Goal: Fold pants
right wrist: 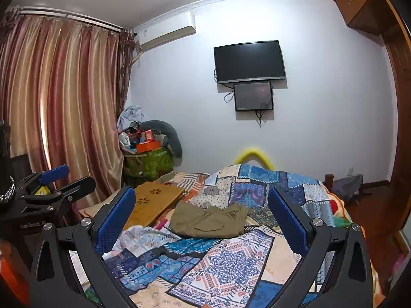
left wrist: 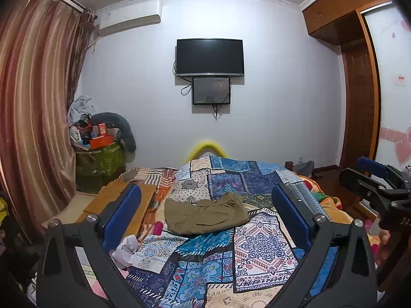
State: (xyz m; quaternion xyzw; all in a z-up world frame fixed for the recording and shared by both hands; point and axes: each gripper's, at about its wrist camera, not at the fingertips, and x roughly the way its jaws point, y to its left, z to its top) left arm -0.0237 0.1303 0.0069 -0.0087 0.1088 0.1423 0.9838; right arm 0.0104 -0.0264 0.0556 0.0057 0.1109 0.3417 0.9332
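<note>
Olive-green pants [left wrist: 205, 215] lie in a folded, slightly rumpled bundle on the patchwork quilt [left wrist: 262, 251] in the middle of the bed. They also show in the right wrist view [right wrist: 209, 219]. My left gripper [left wrist: 205, 215] is open and empty, held back from the pants and above the quilt. My right gripper [right wrist: 201, 217] is open and empty too, also short of the pants. The right gripper shows at the right edge of the left wrist view [left wrist: 372, 179]. The left gripper shows at the left edge of the right wrist view [right wrist: 59, 182].
A wooden lap board [right wrist: 154, 202] lies on the bed left of the pants. White crumpled cloth [left wrist: 128, 251] lies by the left fingers. A cluttered green bin [left wrist: 100, 164] stands by the curtain [left wrist: 33, 118]. A wardrobe [left wrist: 359, 97] is at right, a TV [left wrist: 209, 56] on the far wall.
</note>
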